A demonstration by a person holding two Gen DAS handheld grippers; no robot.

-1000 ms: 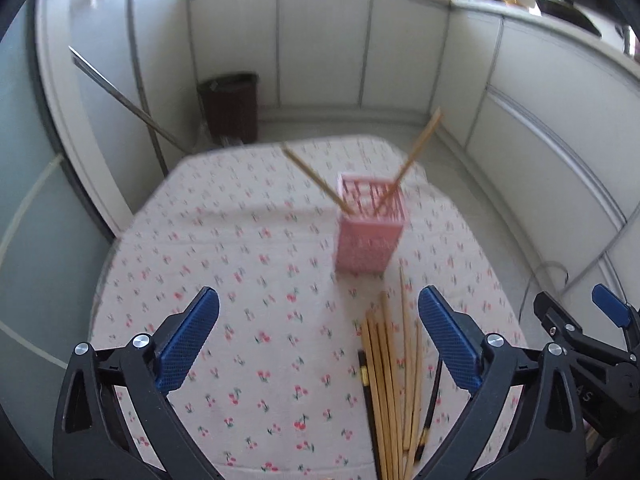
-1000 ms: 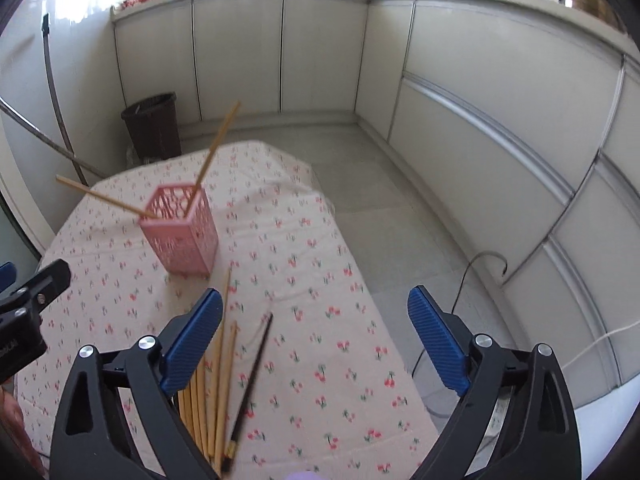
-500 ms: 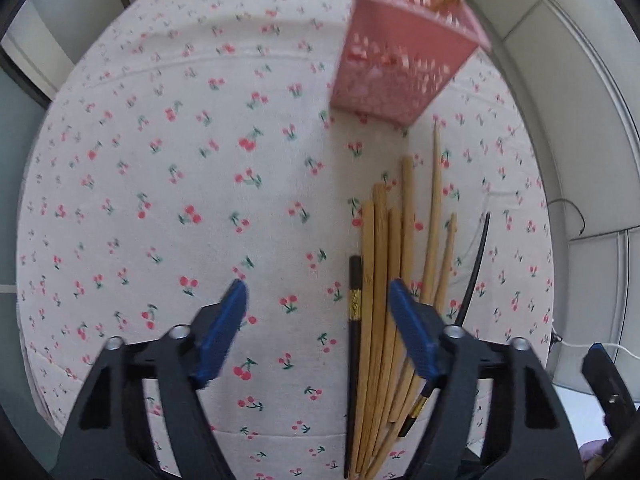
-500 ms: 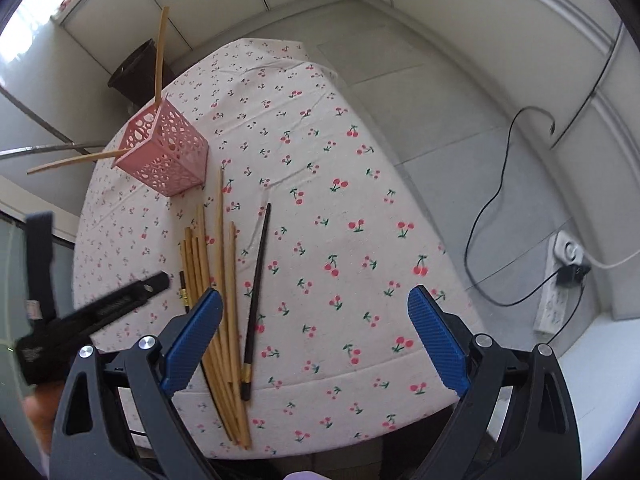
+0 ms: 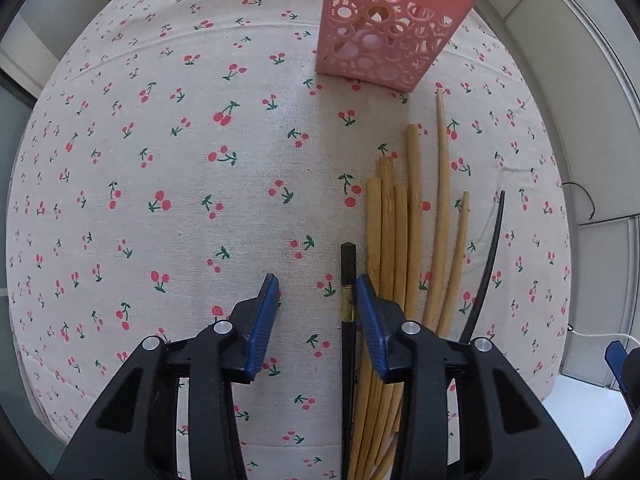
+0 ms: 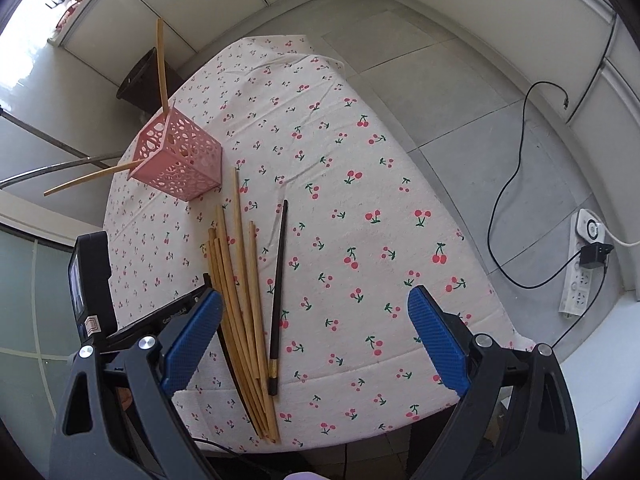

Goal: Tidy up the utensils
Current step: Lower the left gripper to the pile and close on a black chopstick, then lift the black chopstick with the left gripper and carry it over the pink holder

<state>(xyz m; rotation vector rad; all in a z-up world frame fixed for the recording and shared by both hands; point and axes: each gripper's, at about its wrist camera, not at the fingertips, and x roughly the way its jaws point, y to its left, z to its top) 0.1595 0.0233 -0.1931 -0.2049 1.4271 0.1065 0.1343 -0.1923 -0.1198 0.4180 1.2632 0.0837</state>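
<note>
A pink perforated holder stands on the cherry-print cloth, and two wooden chopsticks lean out of it. Several wooden chopsticks lie in a bundle in front of it. A black chopstick lies at the bundle's left and another black one at its right. My left gripper points straight down at the cloth with its jaws closing. The left black chopstick lies between them, close to the right pad, and the left pad is still clear of it. My right gripper hovers wide open over the cloth, holding nothing.
The cloth-covered table ends just below both grippers. On the tiled floor to the right lie a power strip and a black cable. A dark bin stands beyond the table, by the white cabinets.
My left gripper has dropped to the cloth and tipped downward. Its jaws have narrowed from wide open to straddling the left black chopstick. The right gripper tipped down, then held still.
</note>
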